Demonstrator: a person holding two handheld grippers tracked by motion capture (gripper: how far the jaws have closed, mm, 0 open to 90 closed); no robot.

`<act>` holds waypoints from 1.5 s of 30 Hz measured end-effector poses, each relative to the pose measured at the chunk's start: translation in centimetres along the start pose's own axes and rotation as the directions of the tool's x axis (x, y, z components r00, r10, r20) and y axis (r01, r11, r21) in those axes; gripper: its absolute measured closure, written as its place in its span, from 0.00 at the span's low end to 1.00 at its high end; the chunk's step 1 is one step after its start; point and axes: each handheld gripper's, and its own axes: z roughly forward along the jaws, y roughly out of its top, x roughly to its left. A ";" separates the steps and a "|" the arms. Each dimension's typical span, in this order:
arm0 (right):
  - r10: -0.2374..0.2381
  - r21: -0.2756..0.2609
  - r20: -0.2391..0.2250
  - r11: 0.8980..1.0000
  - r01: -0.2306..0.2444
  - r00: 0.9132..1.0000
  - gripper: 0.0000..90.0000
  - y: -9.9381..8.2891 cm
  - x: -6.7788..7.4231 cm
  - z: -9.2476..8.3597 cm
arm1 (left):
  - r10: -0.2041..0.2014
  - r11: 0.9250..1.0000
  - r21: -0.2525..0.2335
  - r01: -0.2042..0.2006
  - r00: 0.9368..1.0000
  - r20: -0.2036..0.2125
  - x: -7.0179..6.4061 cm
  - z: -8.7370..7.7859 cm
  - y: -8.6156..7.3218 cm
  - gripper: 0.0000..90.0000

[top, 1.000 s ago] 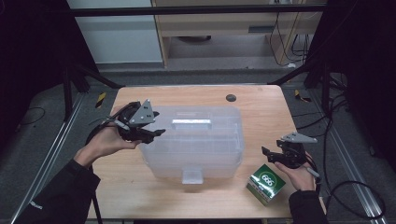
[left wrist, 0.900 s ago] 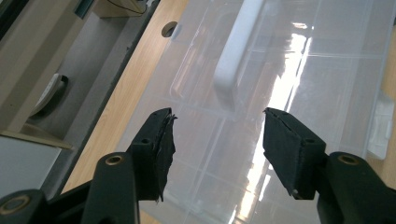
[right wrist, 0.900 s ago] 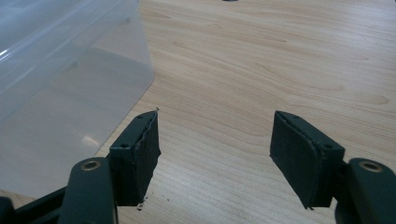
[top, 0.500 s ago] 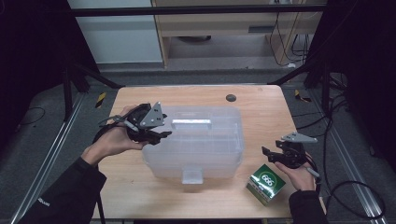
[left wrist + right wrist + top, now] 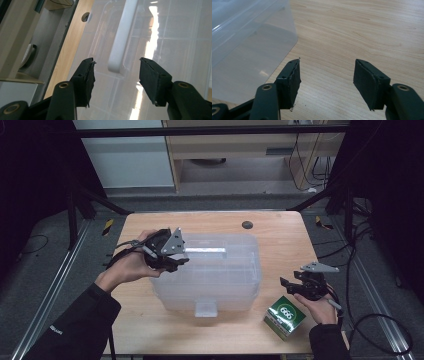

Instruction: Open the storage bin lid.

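- Nearest, by the table's [image 5: 150, 340] front edge toward its right corner, a green box [image 5: 285, 316] sits just under the right hand [image 5: 320, 308].
- The right gripper [image 5: 286, 285] hovers low over bare wood between the green box and the right wall of the clear storage bin [image 5: 210, 275]. In the right gripper view its jaws have just been closing, yet they stand apart with nothing between them, so it is released. The forearm comes in from the front-right corner, the wrist level and the jaws pointing left toward the bin.
- The clear storage bin stands at the middle of the table, lid on, its front latch [image 5: 206, 309] facing the front edge and its white handle [image 5: 206, 252] lying flat along the lid's back part.
- The left gripper [image 5: 183, 261] is over the bin's left end, reaching in from the left edge with the palm under it and the jaws aimed along the lid. In the left gripper view the white handle's [image 5: 122, 37] near end lies just ahead of the pads [image 5: 152, 80]; the jaws have just been closing but pinch nothing, so it is released too.
- To do this well, I judge the left jaws should slide further forward until the handle's end sits squarely between both pads, then close; the handle is smooth and lies flat against the lid, so a shallow bite may slip.
- Farthest, a dark round hole [image 5: 246, 224] marks the table near its back edge.
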 end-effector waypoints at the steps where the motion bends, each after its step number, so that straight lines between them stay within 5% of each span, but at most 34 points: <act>1: 0.001 0.000 -0.001 1.000 -0.001 1.000 0.44 0.0 0.0 0.0 | 0.009 1.000 0.002 -0.009 1.000 0.001 0.0 0.1 0.2 0.50; 20: 0.004 0.012 -0.019 1.000 -0.004 1.000 0.50 0.1 0.2 -0.1 | 0.098 0.995 0.034 -0.097 0.995 -0.015 -0.1 1.4 1.8 0.58; 30: -0.010 0.011 -0.049 1.000 0.011 0.999 0.53 0.5 0.8 -0.5 | 0.110 0.991 0.072 -0.109 0.994 -0.008 -0.2 1.8 2.2 0.67; 45: -0.040 -0.004 -0.092 0.999 0.040 0.995 0.58 0.7 2.5 -2.0 | 0.179 0.975 0.137 -0.174 0.983 -0.028 -0.6 2.3 3.1 0.80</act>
